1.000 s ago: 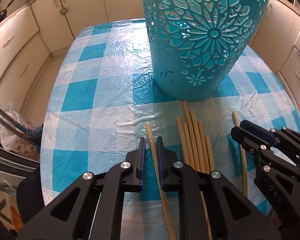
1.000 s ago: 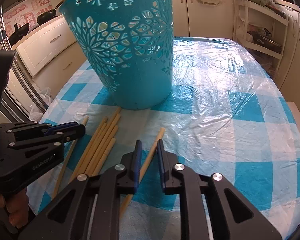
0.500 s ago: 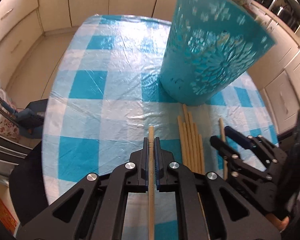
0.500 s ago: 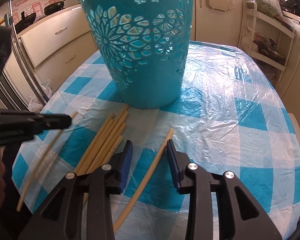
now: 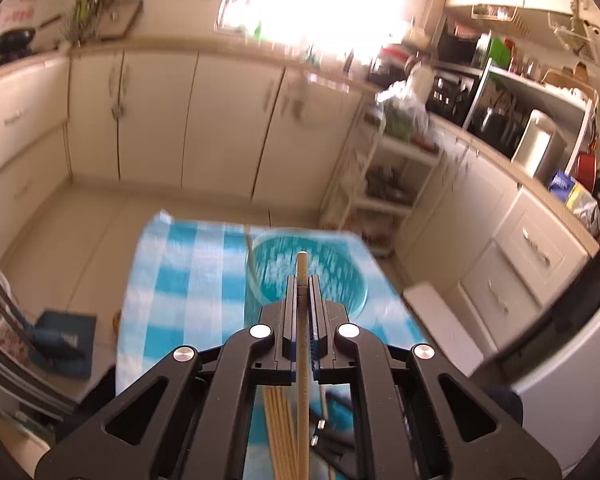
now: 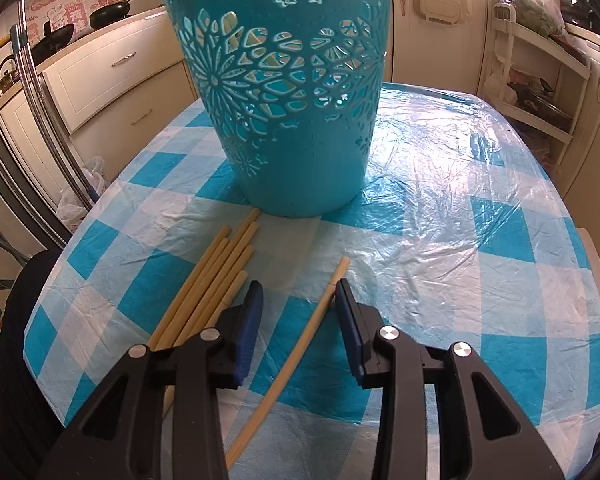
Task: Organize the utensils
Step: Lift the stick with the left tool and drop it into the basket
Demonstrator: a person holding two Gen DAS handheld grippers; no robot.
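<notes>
My left gripper (image 5: 301,280) is shut on a wooden chopstick (image 5: 302,364) and holds it high above the table, its tip over the open teal basket (image 5: 306,276) seen from above. In the right wrist view the teal cut-out basket (image 6: 292,128) stands upright on the checked table (image 6: 480,240). My right gripper (image 6: 299,296) is open, low over the table, its fingers either side of a single chopstick (image 6: 296,356). A bundle of several chopsticks (image 6: 208,284) lies to its left, near the basket's base.
Cream kitchen cabinets (image 5: 220,120) and cluttered counters surround the table. A white shelf rack (image 6: 536,64) stands at the right. The table edge curves away at the left beside a dark chair (image 6: 24,320). The left wrist view is motion blurred.
My left gripper closed on a chopstick and lifted it well above the table, over the basket's mouth. My right gripper opened wider around the single chopstick.
</notes>
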